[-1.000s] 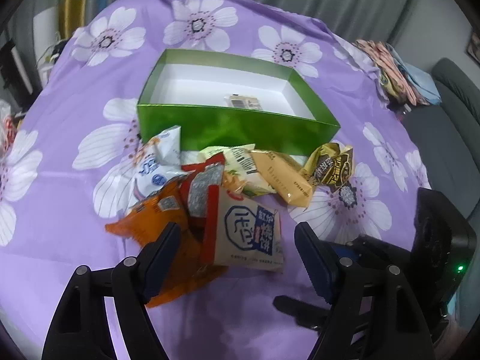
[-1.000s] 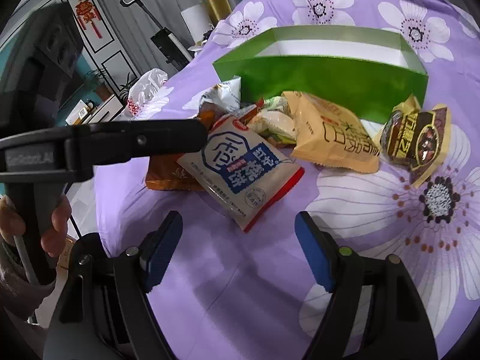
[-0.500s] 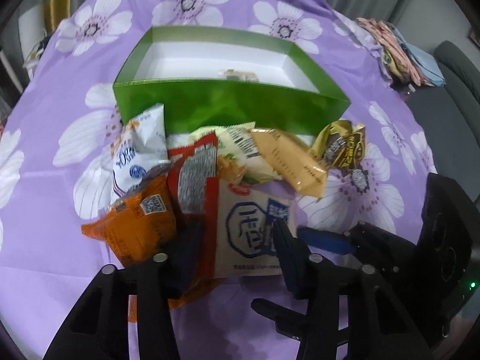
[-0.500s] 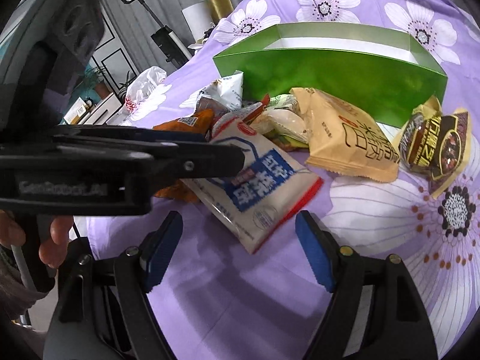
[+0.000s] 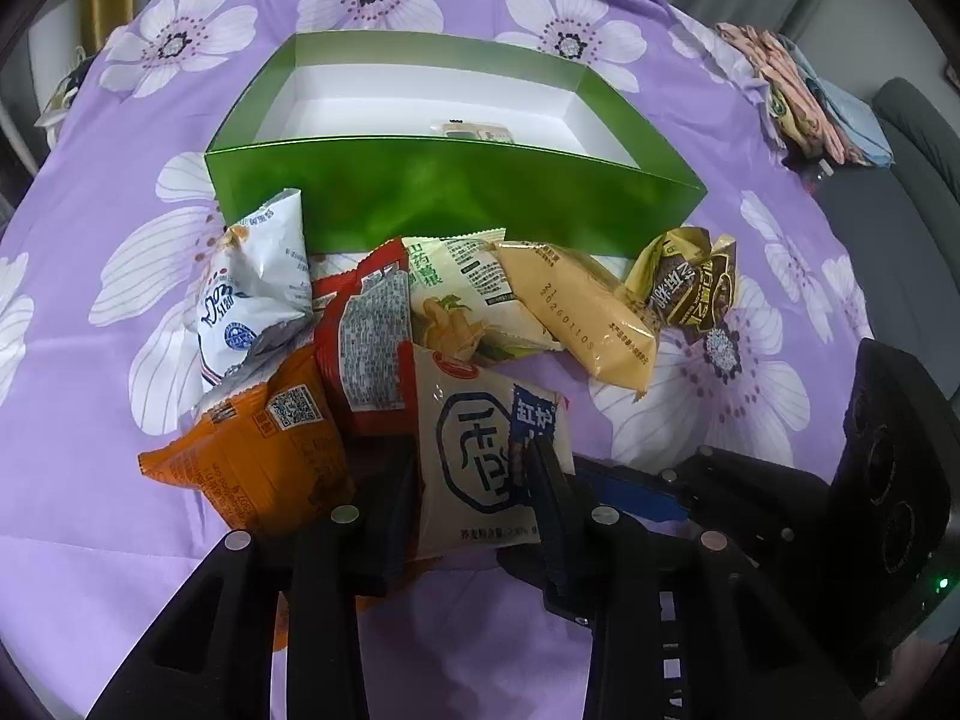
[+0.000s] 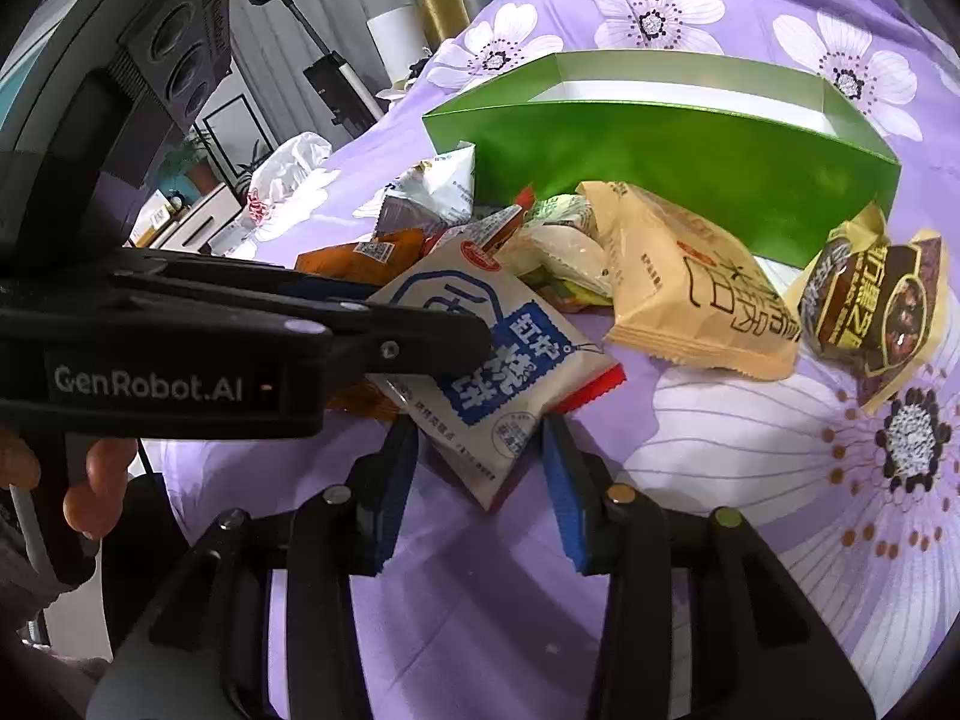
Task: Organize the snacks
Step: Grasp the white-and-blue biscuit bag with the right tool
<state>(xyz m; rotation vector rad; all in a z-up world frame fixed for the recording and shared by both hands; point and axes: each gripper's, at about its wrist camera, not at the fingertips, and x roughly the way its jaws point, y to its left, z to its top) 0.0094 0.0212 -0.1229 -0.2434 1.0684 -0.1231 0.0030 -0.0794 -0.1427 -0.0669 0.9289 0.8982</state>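
Note:
A white and blue snack packet point(image 5: 480, 456) lies at the near end of a snack pile on the purple flowered cloth point(image 5: 120, 570). My left gripper point(image 5: 471, 504) is closing, and its pads press on the packet's two sides. One of its fingers point(image 6: 420, 348) crosses the packet point(image 6: 492, 360) in the right wrist view. My right gripper point(image 6: 480, 468) is also closing; the packet's near corner sits between its blue pads point(image 6: 567, 492), which do not clearly press on it. Behind the pile stands an open green box point(image 5: 456, 198) holding one small packet point(image 5: 477, 131).
The pile holds an orange packet point(image 5: 252, 462), a red one point(image 5: 366, 354), a crumpled white one point(image 5: 252, 294), a green-white one point(image 5: 462, 288), a yellow one point(image 5: 582, 312) and a gold-brown one point(image 5: 690, 288). Folded cloths point(image 5: 798, 90) lie at the table's right edge. A hand point(image 6: 90, 480) holds the left gripper.
Both grippers' jaws have narrowed around the white and blue packet. The left gripper came down and forward onto it, and the packet has tilted and shifted toward the right gripper.

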